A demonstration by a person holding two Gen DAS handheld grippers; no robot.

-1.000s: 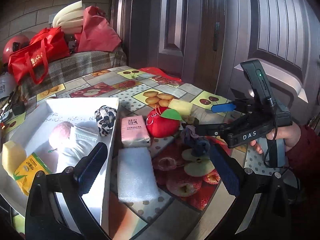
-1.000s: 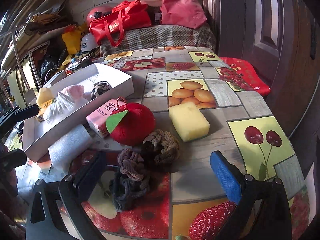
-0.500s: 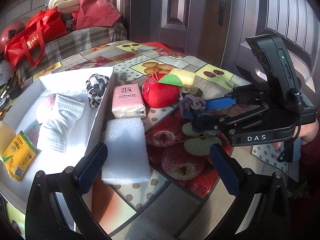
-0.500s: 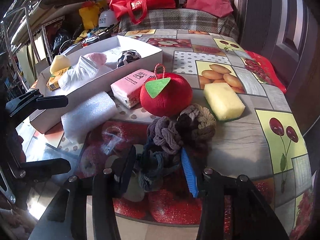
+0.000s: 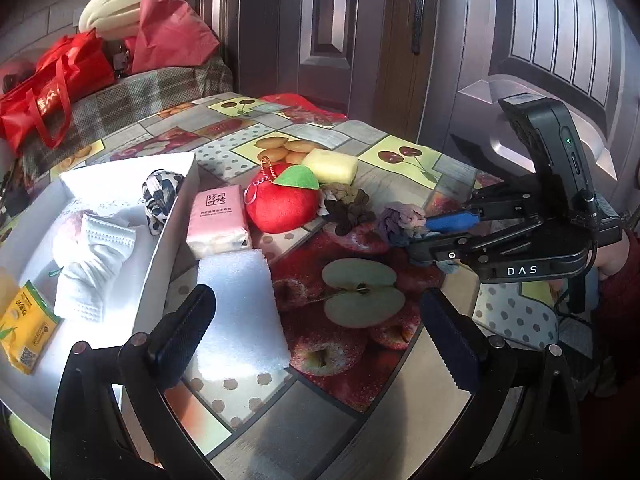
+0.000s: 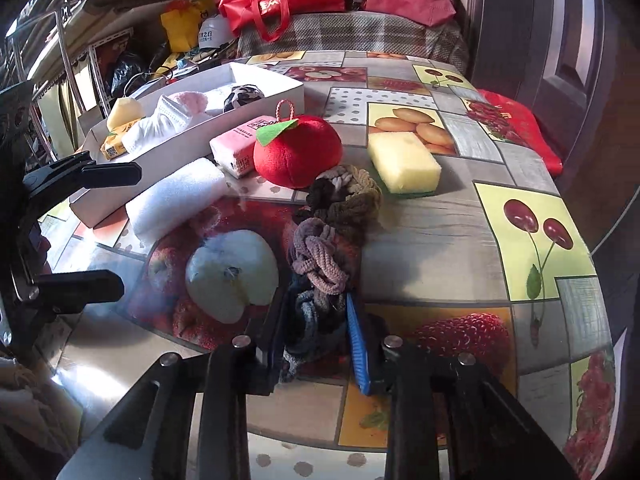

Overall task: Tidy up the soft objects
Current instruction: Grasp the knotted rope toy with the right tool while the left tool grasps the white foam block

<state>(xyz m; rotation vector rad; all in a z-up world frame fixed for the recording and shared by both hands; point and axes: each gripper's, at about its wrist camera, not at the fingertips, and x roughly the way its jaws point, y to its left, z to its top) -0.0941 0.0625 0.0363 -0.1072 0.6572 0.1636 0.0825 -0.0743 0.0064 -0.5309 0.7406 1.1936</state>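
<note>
My right gripper (image 6: 316, 332) is shut on a bundle of dark and mauve hair scrunchies (image 6: 316, 264) resting on the tablecloth; it also shows in the left wrist view (image 5: 436, 236). A brown scrunchie (image 6: 352, 196) lies just beyond. A red plush apple (image 5: 282, 202), a pink tissue pack (image 5: 218, 220), a white foam block (image 5: 236, 308) and a yellow sponge (image 5: 332, 166) lie on the table. My left gripper (image 5: 316, 328) is open and empty above the foam block. A white box (image 5: 160, 248) at the left holds a white sock, a patterned scrunchie and a yellow packet.
The round table's near edge (image 5: 320, 432) is close below my left gripper. A plaid-covered bench with red bags (image 5: 52, 76) stands behind the table. A dark door (image 5: 360, 40) is at the back. Cluttered shelves (image 6: 80, 40) stand at the left.
My right gripper has moved down over the scrunchie bundle and closed on it. My left gripper has drifted a little nearer the foam block and stays open.
</note>
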